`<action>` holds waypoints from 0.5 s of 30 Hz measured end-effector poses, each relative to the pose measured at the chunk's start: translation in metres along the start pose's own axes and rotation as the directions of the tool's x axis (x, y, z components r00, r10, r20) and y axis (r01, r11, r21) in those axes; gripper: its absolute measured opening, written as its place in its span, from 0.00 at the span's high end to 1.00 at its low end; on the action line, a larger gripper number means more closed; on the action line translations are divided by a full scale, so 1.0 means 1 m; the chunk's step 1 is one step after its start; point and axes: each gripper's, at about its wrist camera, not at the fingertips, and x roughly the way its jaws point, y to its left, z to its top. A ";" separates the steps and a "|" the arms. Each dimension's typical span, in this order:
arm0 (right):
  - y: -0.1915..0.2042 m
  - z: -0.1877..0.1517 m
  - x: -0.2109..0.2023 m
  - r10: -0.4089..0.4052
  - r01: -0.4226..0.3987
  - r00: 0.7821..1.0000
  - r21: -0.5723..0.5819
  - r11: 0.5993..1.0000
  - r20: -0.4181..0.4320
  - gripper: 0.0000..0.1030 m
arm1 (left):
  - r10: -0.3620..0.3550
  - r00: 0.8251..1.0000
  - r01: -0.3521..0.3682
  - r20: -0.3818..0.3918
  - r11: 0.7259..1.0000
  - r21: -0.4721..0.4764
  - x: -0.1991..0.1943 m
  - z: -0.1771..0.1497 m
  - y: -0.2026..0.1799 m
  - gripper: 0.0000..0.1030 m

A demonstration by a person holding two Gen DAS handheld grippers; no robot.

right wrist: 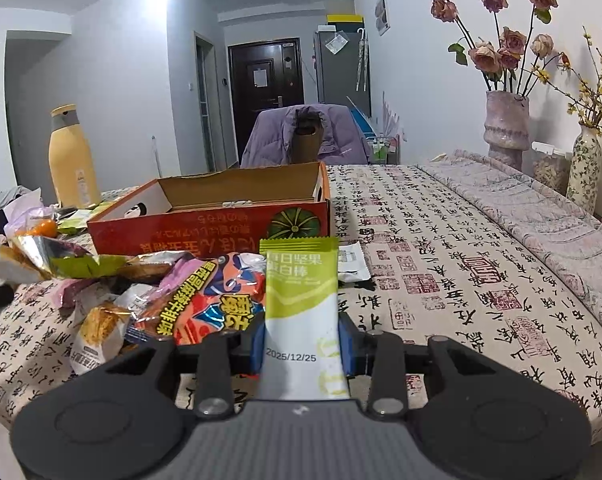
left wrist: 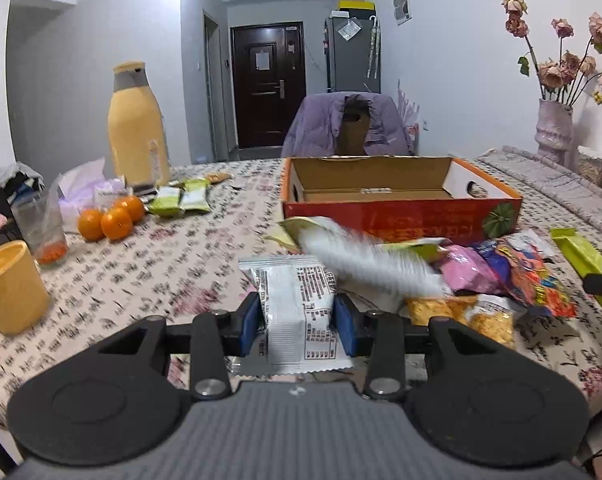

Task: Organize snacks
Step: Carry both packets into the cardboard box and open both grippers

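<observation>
Left wrist view: left gripper (left wrist: 297,314) pinches a white packet (left wrist: 297,300), right gripper (right wrist: 301,344) pinches a green bar (right wrist: 301,300); both likely go next into the orange box (left wrist: 397,216) at mid-frame.

Left wrist view: looked low along the left gripper (left wrist: 297,320) across the table (left wrist: 149,264), towards the far edge and the dark door (left wrist: 267,84).
Right wrist view: sat close above the table's near edge, faced the same way, set further right.
Shared: the red carton (left wrist: 401,216) (right wrist: 209,228), snack pile (left wrist: 513,276) (right wrist: 173,300), yellow bottle (left wrist: 137,128) (right wrist: 71,160), draped chair (left wrist: 349,124) (right wrist: 305,136).
</observation>
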 end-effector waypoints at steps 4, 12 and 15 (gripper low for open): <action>0.003 -0.001 0.002 0.002 -0.002 1.000 -0.004 1.000 -0.006 0.66 | 0.028 1.000 -0.028 0.007 0.999 0.031 0.009 0.006 0.003 0.61; 0.007 0.000 0.006 -0.002 0.002 1.000 -0.010 1.000 -0.015 0.66 | 0.048 0.999 -0.047 -0.026 0.999 0.020 0.025 0.003 0.013 0.61; 0.006 0.003 0.008 -0.008 0.008 1.000 -0.009 1.000 -0.011 0.66 | 0.036 0.999 -0.036 0.006 0.999 0.016 0.014 0.003 0.018 0.61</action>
